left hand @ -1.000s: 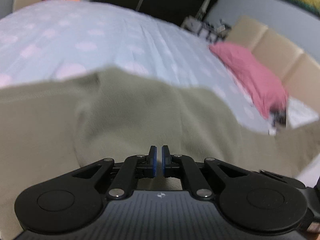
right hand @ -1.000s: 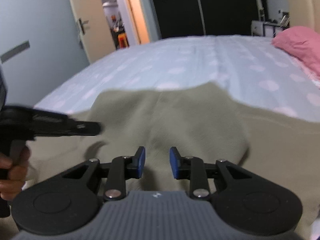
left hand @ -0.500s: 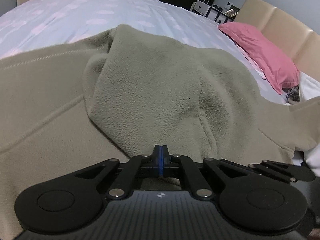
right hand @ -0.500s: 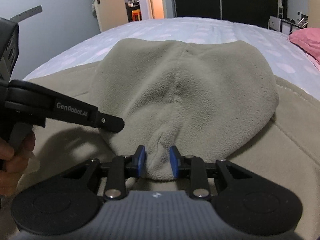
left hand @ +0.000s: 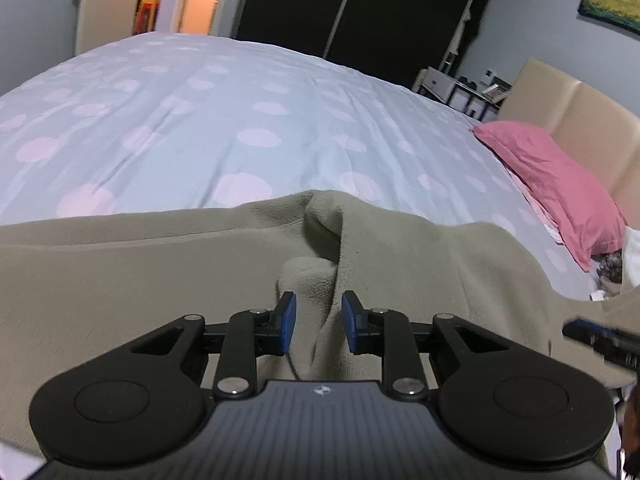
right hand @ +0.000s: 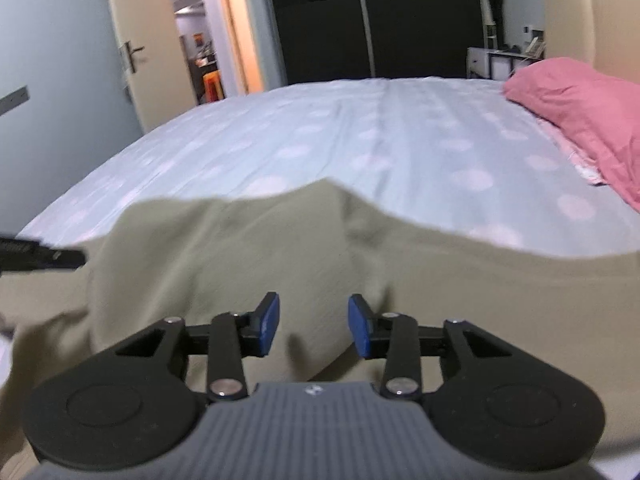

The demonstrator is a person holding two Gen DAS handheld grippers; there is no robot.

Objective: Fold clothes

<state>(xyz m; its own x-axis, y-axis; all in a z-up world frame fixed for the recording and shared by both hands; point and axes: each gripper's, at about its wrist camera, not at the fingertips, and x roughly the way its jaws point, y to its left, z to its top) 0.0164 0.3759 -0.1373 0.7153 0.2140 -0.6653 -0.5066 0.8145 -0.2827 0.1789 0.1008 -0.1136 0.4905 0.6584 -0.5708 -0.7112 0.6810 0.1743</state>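
An olive-green fleece hoodie [left hand: 140,280] lies spread on the bed and fills the near half of both views; it also shows in the right wrist view [right hand: 240,248]. My left gripper [left hand: 315,322] is open, with a ridge of the hood fabric between its blue pads [left hand: 287,320], which stand apart from it. My right gripper [right hand: 313,325] is open over the hood, with nothing gripped. The tip of the right gripper shows at the right edge of the left wrist view [left hand: 600,338]. The tip of the left gripper shows at the left edge of the right wrist view [right hand: 40,258].
The bed has a light blue cover with pale pink dots [left hand: 240,120]. A pink pillow [left hand: 560,184] lies against a beige headboard [left hand: 580,120] on the right. An open door [right hand: 132,60] and dark wardrobe [right hand: 380,16] stand beyond the bed.
Both grippers have opened and let go of the hood fabric. The left was shut half a second ago. Both views have lifted, showing more of the bed.
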